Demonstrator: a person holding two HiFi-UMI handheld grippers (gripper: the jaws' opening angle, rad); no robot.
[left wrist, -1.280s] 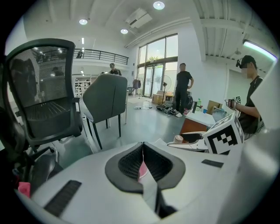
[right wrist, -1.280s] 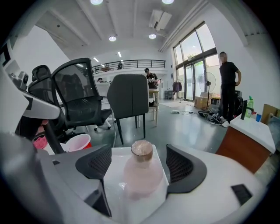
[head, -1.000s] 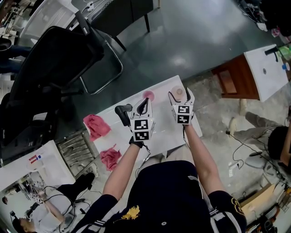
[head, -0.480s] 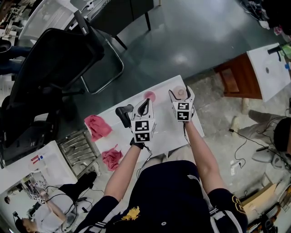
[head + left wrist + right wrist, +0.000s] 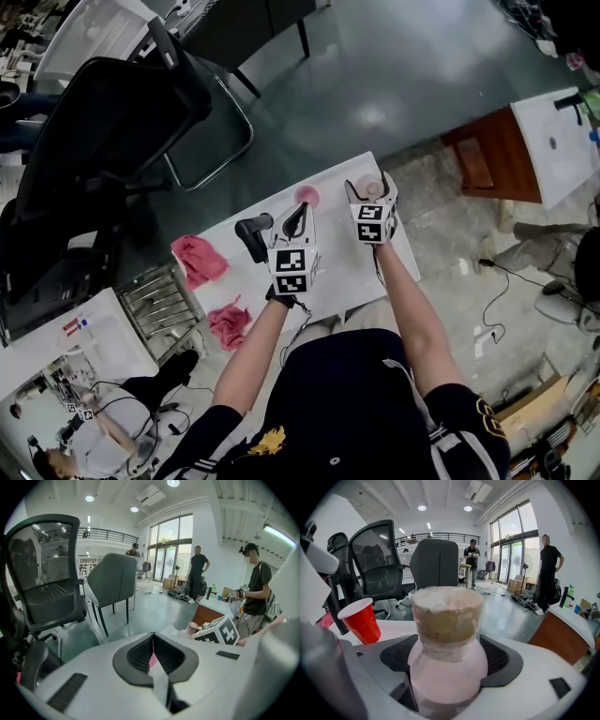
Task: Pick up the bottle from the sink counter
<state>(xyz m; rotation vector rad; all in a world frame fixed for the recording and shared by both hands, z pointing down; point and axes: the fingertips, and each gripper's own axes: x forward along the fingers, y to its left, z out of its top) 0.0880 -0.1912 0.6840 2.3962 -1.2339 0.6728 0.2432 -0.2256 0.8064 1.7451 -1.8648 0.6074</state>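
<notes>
Little is changing against the earlier frames: the right gripper [image 5: 371, 193] is sitting only slightly further up the worktop [image 5: 342, 272], and the bottle [image 5: 447, 620] is staying between its fingers [image 5: 500, 656].

The bottle is standing near the far right corner of the worktop. Its pale pink body is filling the gap between the right gripper's two dark pads, which are pressing on its shoulders from either side. Judging by that, the grasp is looking made and the lift is what is remaining. No view is showing the base, so I cannot tell whether it is already clearing the surface.

The bottle is pointing its tan, roughly wrapped cap straight up, so its long axis is running vertically, square to the worktop. From the head view the cap is showing as a pale round disc between the fingers.

Just to the bottle's left, a red cup [image 5: 360, 619] is standing upright on the same surface, apart from the bottle.

The left gripper [image 5: 153, 644] is hovering nearby over the worktop with its fingers pressed together on nothing; only a sliver of pink is showing beyond them.
</notes>
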